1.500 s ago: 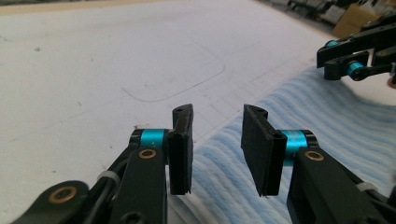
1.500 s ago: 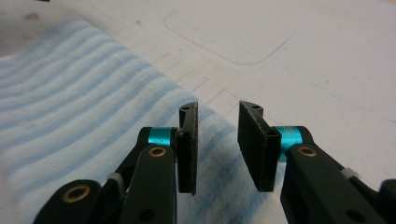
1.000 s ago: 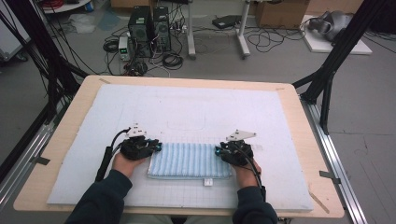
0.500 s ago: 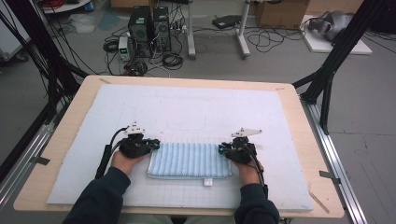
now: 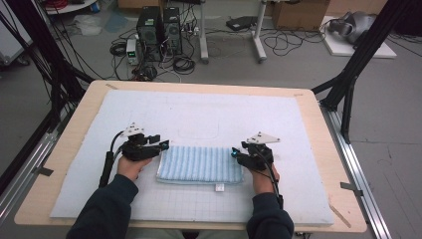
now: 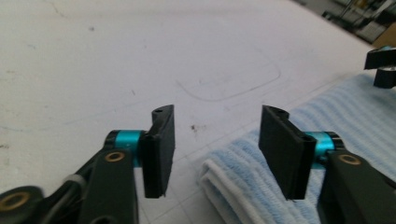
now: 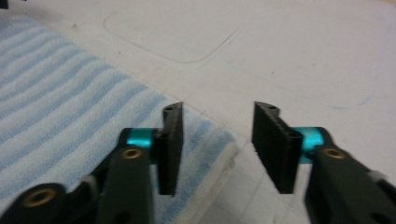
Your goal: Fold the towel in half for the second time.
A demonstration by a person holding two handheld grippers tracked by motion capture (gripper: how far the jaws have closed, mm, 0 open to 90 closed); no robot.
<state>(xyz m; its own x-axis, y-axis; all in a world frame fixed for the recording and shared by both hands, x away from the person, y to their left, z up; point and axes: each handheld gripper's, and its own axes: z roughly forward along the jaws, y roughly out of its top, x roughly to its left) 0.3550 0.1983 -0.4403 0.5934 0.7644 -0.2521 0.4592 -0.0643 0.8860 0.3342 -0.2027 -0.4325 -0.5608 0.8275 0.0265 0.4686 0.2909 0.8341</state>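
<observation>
The folded blue striped towel [image 5: 200, 165] is laid on the counter [image 5: 308, 124], its long axis spanning between the two tools. The left hand-held gripper [image 5: 160, 145] at one short end and the right hand-held gripper [image 5: 237, 154] at the other are equally near it. Both sets of jaws have just been opened and are spread, nothing being pinched.

A wooden table [image 5: 69, 149] carries a white mat [image 5: 209, 114] that covers most of its top, leaving bare wood along the edges. On the mat lies a folded blue-striped towel [image 5: 199, 164], flat, with a small white tag at its near edge. It lies between the two claws, its left end just beside the left claw [image 5: 161, 145] and its right end just beside the right claw [image 5: 235, 153]. A faint rounded outline [image 5: 199, 133] is drawn on the mat just beyond the towel.
</observation>
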